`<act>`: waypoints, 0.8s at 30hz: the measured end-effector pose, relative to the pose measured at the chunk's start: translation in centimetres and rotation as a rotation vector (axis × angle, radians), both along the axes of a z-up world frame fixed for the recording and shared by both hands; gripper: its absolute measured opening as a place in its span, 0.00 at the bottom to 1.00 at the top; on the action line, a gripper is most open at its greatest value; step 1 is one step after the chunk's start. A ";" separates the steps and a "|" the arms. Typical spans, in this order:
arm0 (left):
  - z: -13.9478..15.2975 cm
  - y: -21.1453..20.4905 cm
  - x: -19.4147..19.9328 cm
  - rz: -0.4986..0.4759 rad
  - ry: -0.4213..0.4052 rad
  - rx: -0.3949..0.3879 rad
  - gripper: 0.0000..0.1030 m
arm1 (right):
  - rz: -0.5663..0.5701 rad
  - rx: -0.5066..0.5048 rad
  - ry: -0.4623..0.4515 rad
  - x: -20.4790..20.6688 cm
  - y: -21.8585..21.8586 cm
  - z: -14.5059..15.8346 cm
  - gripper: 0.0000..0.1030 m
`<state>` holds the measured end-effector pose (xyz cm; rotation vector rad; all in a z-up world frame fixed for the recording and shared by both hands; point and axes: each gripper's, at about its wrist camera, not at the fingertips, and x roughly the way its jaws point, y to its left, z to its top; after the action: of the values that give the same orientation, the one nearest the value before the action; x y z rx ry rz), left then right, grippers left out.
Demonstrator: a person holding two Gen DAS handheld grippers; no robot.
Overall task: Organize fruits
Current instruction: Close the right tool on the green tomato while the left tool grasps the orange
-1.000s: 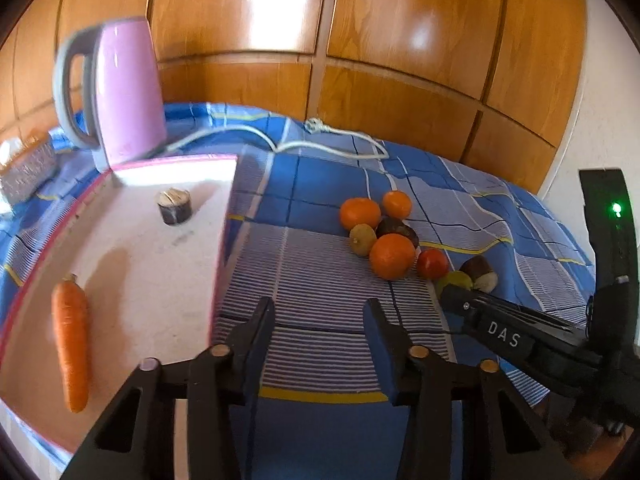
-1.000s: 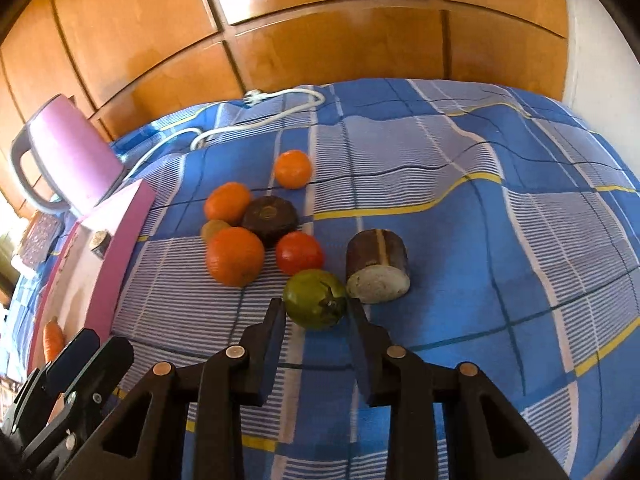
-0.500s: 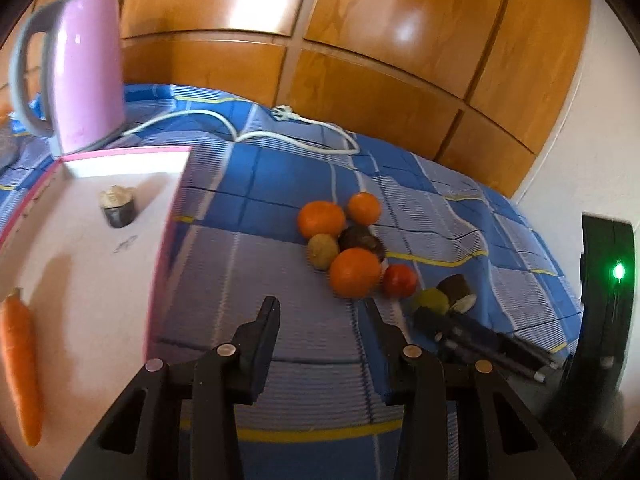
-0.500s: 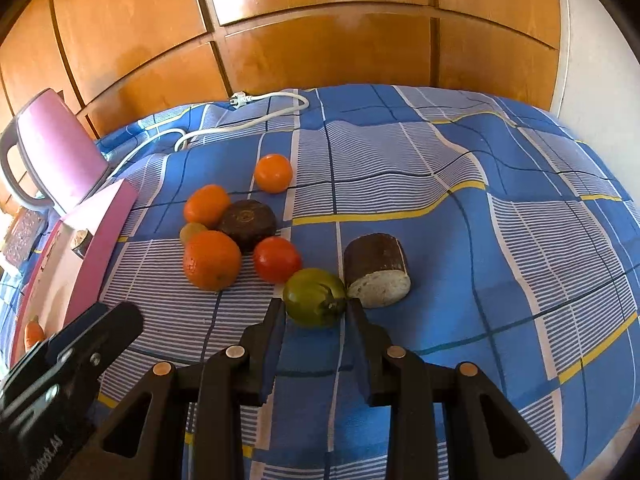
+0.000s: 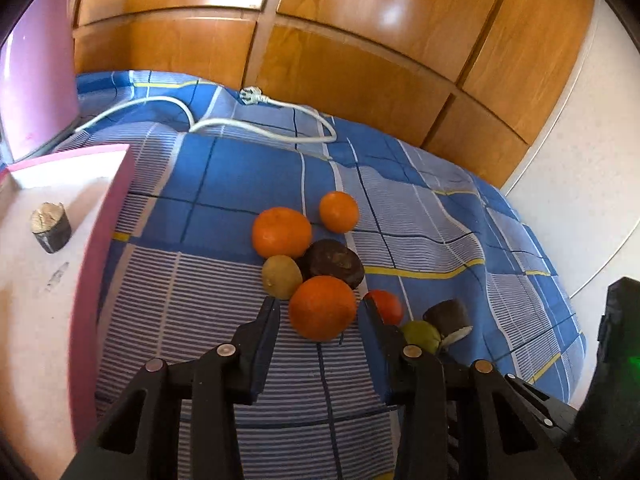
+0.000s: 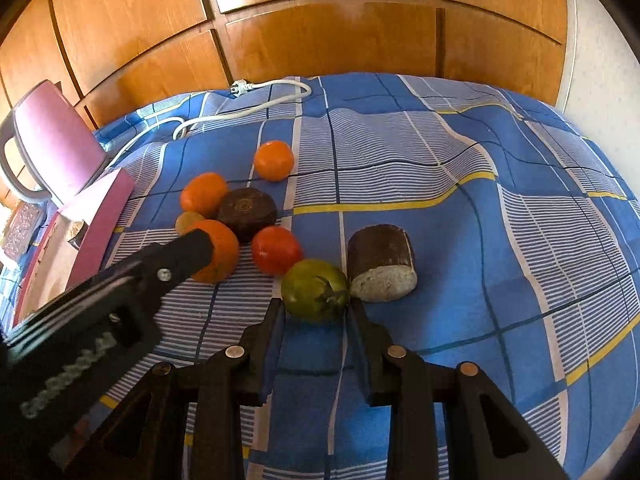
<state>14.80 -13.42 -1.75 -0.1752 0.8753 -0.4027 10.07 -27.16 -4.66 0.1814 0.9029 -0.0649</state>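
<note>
A cluster of fruit lies on the blue checked cloth [image 5: 248, 184]. My left gripper [image 5: 318, 312] is open with its tips on either side of the big orange [image 5: 322, 307]. Behind it sit a kiwi [image 5: 281, 277], another orange [image 5: 281, 232], a small orange [image 5: 339, 211], a dark round piece [image 5: 334, 261] and a red tomato [image 5: 386, 306]. My right gripper [image 6: 316, 312] is open, its tips flanking the green tomato [image 6: 314, 290]. A cut dark cylinder [image 6: 380, 262] touches the green tomato's right side.
A pink-rimmed white tray [image 5: 86, 280] lies at the left, holding a small cut stump [image 5: 50, 227]. A pink kettle [image 6: 52, 144] stands behind it with its white cord [image 5: 256, 130] across the cloth. Wooden panels back the scene.
My left gripper moved forward and right, from over the tray edge to around the big orange. My right gripper crept closer to the green tomato and stays open.
</note>
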 end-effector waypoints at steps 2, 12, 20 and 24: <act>-0.2 -0.3 0.2 0.002 -0.005 0.018 0.40 | 0.001 -0.003 0.003 0.0 0.0 0.0 0.31; -1.0 -1.2 0.6 -0.020 -0.014 0.042 0.36 | -0.013 0.023 -0.007 -0.2 -0.3 -0.1 0.31; -0.8 0.5 -0.8 0.044 -0.011 0.044 0.35 | 0.002 -0.013 0.000 0.0 0.1 -0.1 0.31; -0.8 1.8 -1.7 0.095 -0.015 0.067 0.35 | 0.003 -0.034 0.004 0.0 0.3 -0.1 0.31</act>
<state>13.14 -11.63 -2.56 -0.1508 0.8608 -0.2856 10.11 -26.82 -4.78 0.1482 0.9060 -0.0775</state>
